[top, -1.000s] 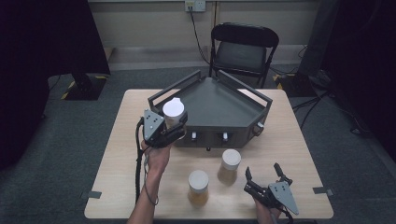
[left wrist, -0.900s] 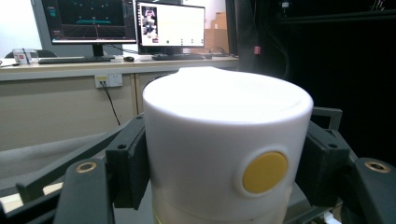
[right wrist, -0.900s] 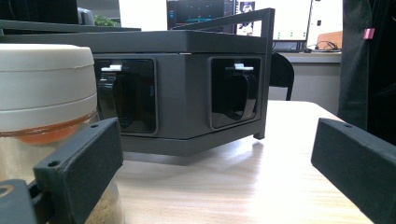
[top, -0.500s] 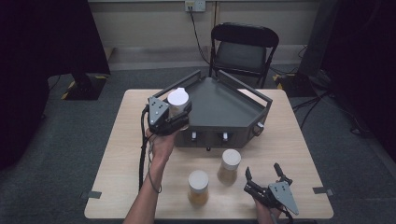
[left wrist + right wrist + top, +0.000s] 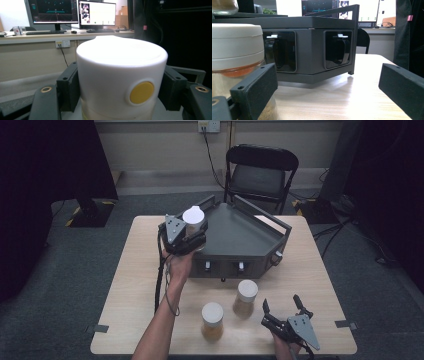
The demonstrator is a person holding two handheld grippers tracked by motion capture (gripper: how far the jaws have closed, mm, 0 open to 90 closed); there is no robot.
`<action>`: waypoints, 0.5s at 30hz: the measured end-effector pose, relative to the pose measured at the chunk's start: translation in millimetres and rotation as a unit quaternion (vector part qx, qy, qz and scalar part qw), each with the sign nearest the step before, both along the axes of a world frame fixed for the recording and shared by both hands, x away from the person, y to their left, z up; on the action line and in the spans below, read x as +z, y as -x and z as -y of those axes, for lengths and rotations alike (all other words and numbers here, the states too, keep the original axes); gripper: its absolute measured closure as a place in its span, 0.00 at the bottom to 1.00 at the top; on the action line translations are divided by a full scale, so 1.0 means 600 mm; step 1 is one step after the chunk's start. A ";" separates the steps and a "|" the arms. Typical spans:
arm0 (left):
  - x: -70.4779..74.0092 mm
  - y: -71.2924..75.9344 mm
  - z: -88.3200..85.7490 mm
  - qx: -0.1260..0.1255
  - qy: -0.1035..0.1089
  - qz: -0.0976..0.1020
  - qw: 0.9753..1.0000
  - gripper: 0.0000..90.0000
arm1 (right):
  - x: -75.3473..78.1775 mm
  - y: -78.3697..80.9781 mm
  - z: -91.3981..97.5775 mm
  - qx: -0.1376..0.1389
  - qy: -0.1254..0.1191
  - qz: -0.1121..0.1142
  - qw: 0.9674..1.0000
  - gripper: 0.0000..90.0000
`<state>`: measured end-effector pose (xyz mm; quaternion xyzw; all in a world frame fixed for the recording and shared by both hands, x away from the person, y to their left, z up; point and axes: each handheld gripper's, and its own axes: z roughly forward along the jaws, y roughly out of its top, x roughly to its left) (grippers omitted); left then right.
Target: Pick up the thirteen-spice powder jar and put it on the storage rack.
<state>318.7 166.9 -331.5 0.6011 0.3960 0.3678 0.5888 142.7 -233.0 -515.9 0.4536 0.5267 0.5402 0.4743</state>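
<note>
My left gripper [image 5: 192,234] is shut on a white-lidded jar [image 5: 193,219] and holds it above the left corner of the dark grey rack [image 5: 240,237]. In the left gripper view the jar's white lid [image 5: 121,75], with a yellow dot on its side, sits clamped between the black jaws. Two more white-lidded jars of brown contents stand on the table: one [image 5: 212,321] at front centre, one [image 5: 246,298] to its right. My right gripper [image 5: 282,309] rests open near the table's front right edge. In the right gripper view a jar [image 5: 235,62] stands just left of the open jaws.
The rack has a raised rail and two front slots [image 5: 337,48] with white tabs. A black folding chair [image 5: 260,170] stands behind the wooden table [image 5: 140,270]. A cable hangs from the left gripper along the person's forearm [image 5: 167,310]. Monitors on a desk [image 5: 72,15] lie beyond.
My left gripper has carried the jar away from the person and a little to the right, from the table's left side up over the rack's left corner. The right gripper has stayed put.
</note>
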 end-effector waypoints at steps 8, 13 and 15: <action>-0.006 -0.015 0.002 0.007 -0.006 -0.014 1.000 0.34 | 0.000 0.000 0.000 0.000 0.000 0.000 1.000 0.01; -0.011 -0.023 0.004 0.007 -0.012 -0.025 1.000 0.34 | 0.000 0.000 0.000 0.000 0.000 0.000 1.000 0.01; -0.014 -0.025 0.004 0.007 -0.013 -0.026 1.000 0.34 | 0.000 0.000 0.000 0.000 0.000 0.000 1.000 0.01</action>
